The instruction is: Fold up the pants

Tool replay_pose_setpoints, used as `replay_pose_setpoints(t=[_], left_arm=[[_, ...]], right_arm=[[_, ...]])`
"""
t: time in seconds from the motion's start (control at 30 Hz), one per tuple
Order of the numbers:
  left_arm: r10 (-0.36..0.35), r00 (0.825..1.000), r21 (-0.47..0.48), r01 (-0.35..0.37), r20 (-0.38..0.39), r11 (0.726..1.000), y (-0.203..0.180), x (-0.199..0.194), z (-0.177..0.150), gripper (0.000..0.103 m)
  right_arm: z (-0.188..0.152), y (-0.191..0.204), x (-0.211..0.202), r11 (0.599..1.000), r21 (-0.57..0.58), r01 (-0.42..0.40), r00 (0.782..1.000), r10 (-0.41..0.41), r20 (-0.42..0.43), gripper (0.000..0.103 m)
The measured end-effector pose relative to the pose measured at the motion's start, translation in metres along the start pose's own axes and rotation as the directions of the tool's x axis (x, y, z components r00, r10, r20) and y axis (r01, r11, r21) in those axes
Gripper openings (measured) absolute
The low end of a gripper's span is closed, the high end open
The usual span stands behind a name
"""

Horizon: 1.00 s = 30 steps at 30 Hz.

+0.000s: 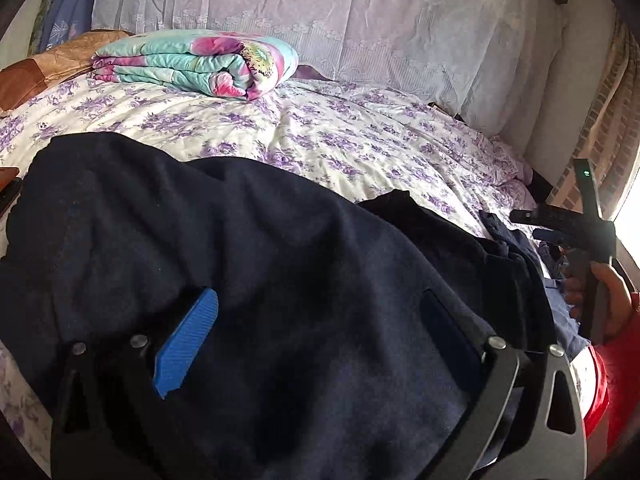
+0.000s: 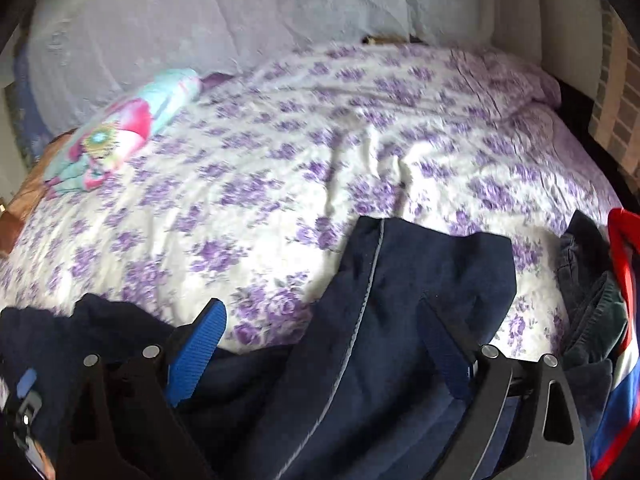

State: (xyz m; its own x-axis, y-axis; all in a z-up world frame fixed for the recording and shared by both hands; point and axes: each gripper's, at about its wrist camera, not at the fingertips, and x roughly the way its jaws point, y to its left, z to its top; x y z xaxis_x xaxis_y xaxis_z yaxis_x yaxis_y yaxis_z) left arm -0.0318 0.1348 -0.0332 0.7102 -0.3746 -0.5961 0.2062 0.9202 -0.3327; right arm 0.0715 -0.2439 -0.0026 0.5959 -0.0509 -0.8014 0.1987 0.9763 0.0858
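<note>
I have the pants (image 1: 248, 280) lying on the bed (image 1: 320, 140), at its near edge, well short of the rolled floral blanket (image 1: 200, 64) by the headboard side. They are dark navy, thick and fleecy by the look, so I judge them soft, limp and fairly heavy for cloth: they will sag and drag, not slide. I would take them at a firm edge, the waistband or a cuff, rather than mid-panel where only one layer may lift.

My left gripper (image 1: 320, 336) hangs over the broad dark panel with its fingers wide apart, nothing pinched. My right gripper (image 2: 324, 364) likewise stands spread, above a navy piece with a pale piped seam (image 2: 368, 300).

The left wrist view alone shows the person's hand (image 1: 600, 300) on the right tool and the pants' full spread. The right wrist view alone shows the seam, a red, white and blue garment (image 2: 624, 320) beside the pants, and more bare bed beyond them.
</note>
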Motion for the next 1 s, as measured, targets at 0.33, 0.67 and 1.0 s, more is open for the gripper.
replay_pose_setpoints(t=[0.33, 0.67, 1.0], left_arm=[[-0.009, 1.000, -0.001, 0.009, 0.002, 1.000, 0.000, 0.001, -0.001, 0.099], [-0.008, 1.000, 0.003, 0.008, 0.000, 1.000, 0.000, 0.001, 0.000, 0.099], [-0.002, 1.000, 0.008, 0.002, -0.003, 1.000, 0.001, 0.002, -0.002, 0.099]], right_arm=[[-0.015, -0.006, 0.036, 0.993, -0.098, 0.063, 0.997, -0.067, -0.041, 0.058], [-0.053, -0.105, -0.080, 0.950, 0.163, -0.268, 0.944, 0.226, 0.239, 0.009], [-0.200, -0.228, -0.131, 0.868, 0.434, -0.242, 0.955, 0.135, 0.264, 0.027]])
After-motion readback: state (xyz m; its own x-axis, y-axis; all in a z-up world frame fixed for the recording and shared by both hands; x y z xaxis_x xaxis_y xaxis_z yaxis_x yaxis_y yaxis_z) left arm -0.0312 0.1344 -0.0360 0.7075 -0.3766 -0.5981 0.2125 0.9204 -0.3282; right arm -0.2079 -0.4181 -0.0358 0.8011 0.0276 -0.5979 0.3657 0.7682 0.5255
